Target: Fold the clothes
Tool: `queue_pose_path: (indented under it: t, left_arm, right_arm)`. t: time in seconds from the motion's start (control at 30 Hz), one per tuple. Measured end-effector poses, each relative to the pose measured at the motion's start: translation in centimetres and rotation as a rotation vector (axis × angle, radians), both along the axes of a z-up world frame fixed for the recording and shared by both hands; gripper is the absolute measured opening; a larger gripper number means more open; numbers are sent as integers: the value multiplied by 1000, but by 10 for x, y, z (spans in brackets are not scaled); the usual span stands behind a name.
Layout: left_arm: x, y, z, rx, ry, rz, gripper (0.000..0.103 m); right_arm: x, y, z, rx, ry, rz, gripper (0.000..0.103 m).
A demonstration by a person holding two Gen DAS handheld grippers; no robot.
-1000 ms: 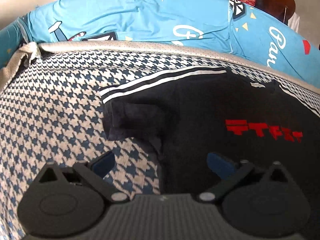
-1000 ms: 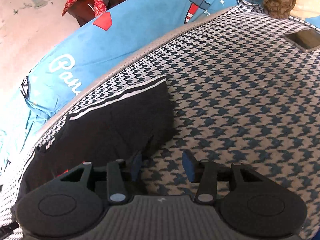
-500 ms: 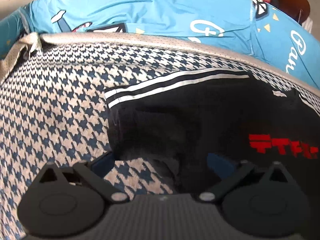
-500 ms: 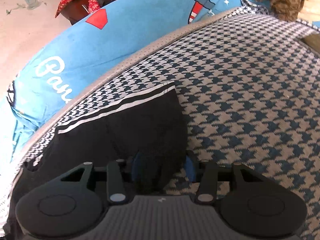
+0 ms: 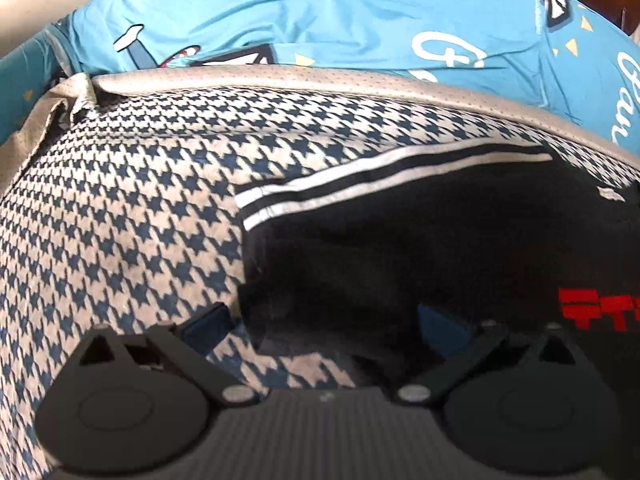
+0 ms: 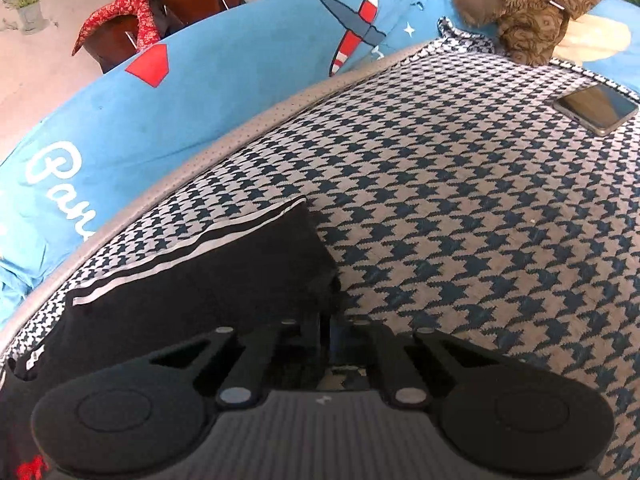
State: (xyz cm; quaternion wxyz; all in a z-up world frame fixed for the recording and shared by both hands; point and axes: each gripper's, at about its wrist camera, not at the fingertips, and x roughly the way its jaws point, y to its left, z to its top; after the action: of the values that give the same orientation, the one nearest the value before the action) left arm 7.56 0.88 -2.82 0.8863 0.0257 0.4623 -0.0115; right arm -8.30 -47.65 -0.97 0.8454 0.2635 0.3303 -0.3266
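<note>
While the black shirt (image 5: pixel 420 248) lies spread on the houndstooth bed (image 5: pixel 120 220), sleeves unfolded, our right claw (image 6: pixel 326 340) pinches its sleeve edge and our left claw (image 5: pixel 324 320) gapes wide around the other sleeve, so most folding seems left

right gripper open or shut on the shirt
Shut: the right gripper has its fingers drawn together, pinching the black shirt's sleeve edge.

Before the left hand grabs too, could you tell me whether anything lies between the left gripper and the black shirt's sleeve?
Nothing visible does: the open left gripper already straddles the black shirt sleeve edge on the houndstooth cover.
</note>
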Motion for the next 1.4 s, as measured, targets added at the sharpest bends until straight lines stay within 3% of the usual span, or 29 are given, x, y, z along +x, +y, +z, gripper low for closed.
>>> queue_pose_path:
  t: [0.07, 0.17, 0.23, 0.3, 0.43, 0.6, 0.73, 0.93, 1.07, 1.23, 1.4]
  left_arm:
    - [2, 5, -1, 42, -15, 39, 103]
    - [8, 15, -1, 46, -23, 80, 103]
    - [10, 19, 2, 60, -36, 100, 103]
    - [10, 19, 8, 76, -62, 111, 103]
    - [10, 16, 16, 5, -93, 86, 103]
    - [20, 5, 11, 23, -98, 69, 103]
    - [28, 7, -1, 95, -75, 107, 103]
    - [37, 34, -2, 184, -91, 257, 103]
    - [35, 47, 8, 92, -80, 282, 103]
    - [20, 41, 33, 71, -98, 258, 103]
    - [-14, 39, 57, -84, -77, 212, 103]
  right_arm:
    - [1, 0, 4, -14, 6, -6, 6]
    - [0, 0, 12, -87, 17, -38, 20]
    - [-2, -3, 15, -81, -3, -30, 30]
    - [-4, -6, 18, -75, -23, -23, 30]
    - [-2, -6, 19, -53, -35, 13, 32]
    - [0, -6, 16, -33, -36, 41, 35]
    - [-1, -12, 17, -16, -42, 42, 35]
    - [-6, -23, 17, 26, -50, 25, 35]
    - [-8, -28, 14, 74, -53, 19, 35]
    - [-8, -29, 7, 113, -47, 40, 36]
    - [-3, -27, -1, 118, -64, 37, 36]
